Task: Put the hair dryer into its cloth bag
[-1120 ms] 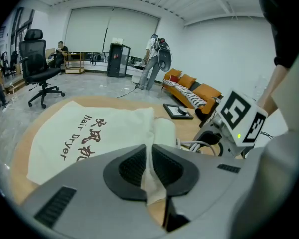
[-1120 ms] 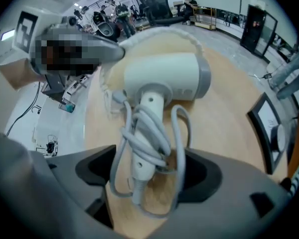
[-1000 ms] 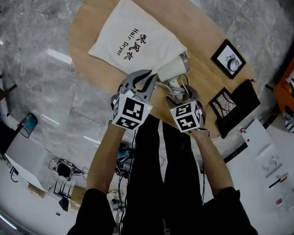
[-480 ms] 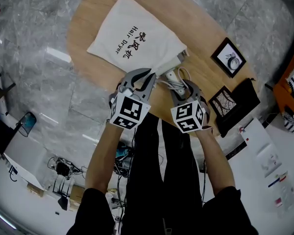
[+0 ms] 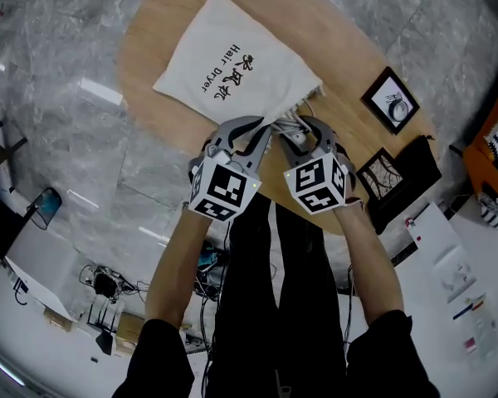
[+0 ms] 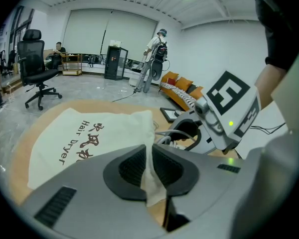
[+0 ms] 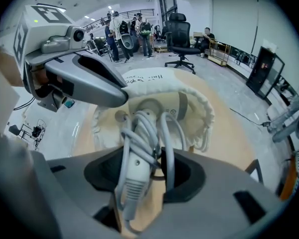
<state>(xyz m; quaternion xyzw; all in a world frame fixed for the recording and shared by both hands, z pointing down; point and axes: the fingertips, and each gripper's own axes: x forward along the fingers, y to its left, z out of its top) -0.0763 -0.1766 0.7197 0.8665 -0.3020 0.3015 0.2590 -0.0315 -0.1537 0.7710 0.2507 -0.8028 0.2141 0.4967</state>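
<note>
The cream cloth bag [image 5: 232,65] printed "Hair Dryer" lies flat on the round wooden table [image 5: 349,65]. My left gripper [image 5: 261,128] is shut on the bag's mouth hem, and a fold of cloth [image 6: 150,176] shows between its pads. The right gripper [image 5: 296,133] is shut on the white hair dryer's handle [image 7: 138,151], which has its cord wound around it. In the right gripper view the dryer's head [image 7: 165,106] sits inside the gathered bag mouth [image 7: 202,111], with the left gripper [image 7: 89,83] holding the rim just left of it.
Two black picture frames [image 5: 390,99] [image 5: 380,175] and a black pouch [image 5: 411,177] lie at the table's right edge. Papers [image 5: 456,280] lie on a white surface to the right. The person's legs are close to the near table edge. Office chairs and people are far behind.
The right gripper has carried the hair dryer left and toward the bag. The dryer's head, outside the bag before, now sits in its mouth. The left gripper kept its place.
</note>
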